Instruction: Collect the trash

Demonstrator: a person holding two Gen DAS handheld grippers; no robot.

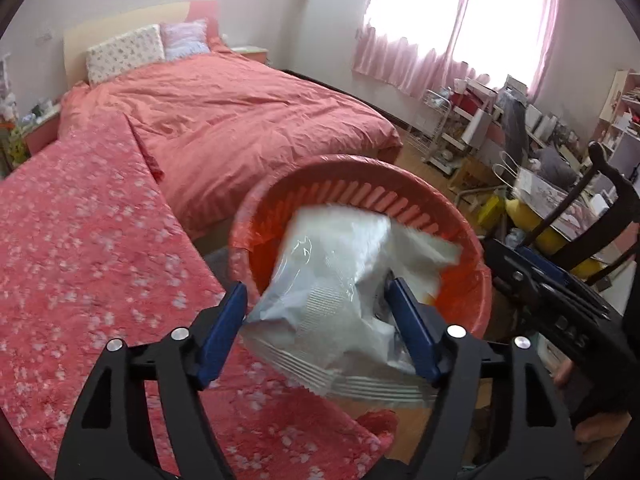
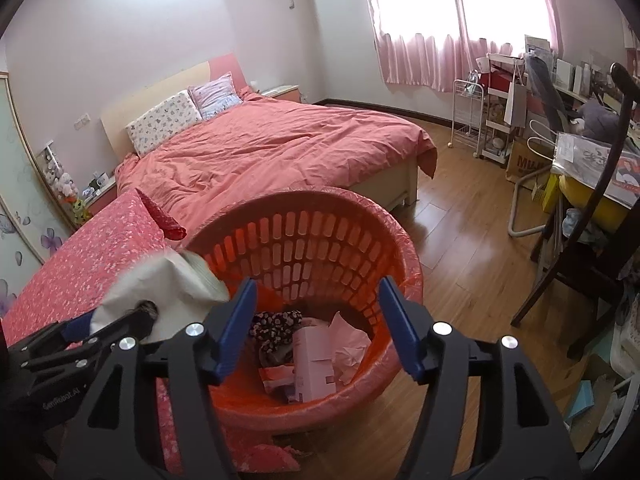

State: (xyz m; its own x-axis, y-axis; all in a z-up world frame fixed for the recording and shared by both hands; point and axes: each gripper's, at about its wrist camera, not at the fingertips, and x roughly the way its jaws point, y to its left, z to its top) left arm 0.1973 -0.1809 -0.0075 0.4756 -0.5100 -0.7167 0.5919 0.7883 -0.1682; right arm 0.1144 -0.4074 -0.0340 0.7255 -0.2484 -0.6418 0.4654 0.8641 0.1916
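A crumpled white plastic wrapper point(image 1: 332, 292) sits between the blue fingers of my left gripper point(image 1: 316, 300), right at the rim of a red slotted waste basket point(image 1: 460, 280). The jaws stand wide and the wrapper looks blurred; I cannot tell whether it is held. In the right wrist view the wrapper point(image 2: 160, 292) hangs at the basket's left rim point(image 2: 408, 256). My right gripper point(image 2: 318, 296) is open and empty just over the basket. Inside the basket lie a pink carton point(image 2: 312, 364), crumpled paper point(image 2: 348, 352) and a dark spotted wrapper point(image 2: 276, 320).
A pink flowered blanket point(image 1: 80, 260) covers a surface at the left, beside the basket. A bed with a salmon duvet point(image 2: 280, 144) stands behind. A dark wooden chair point(image 2: 592, 264) and cluttered desk and shelves point(image 2: 560, 92) are at the right. Wooden floor point(image 2: 472, 264) lies between.
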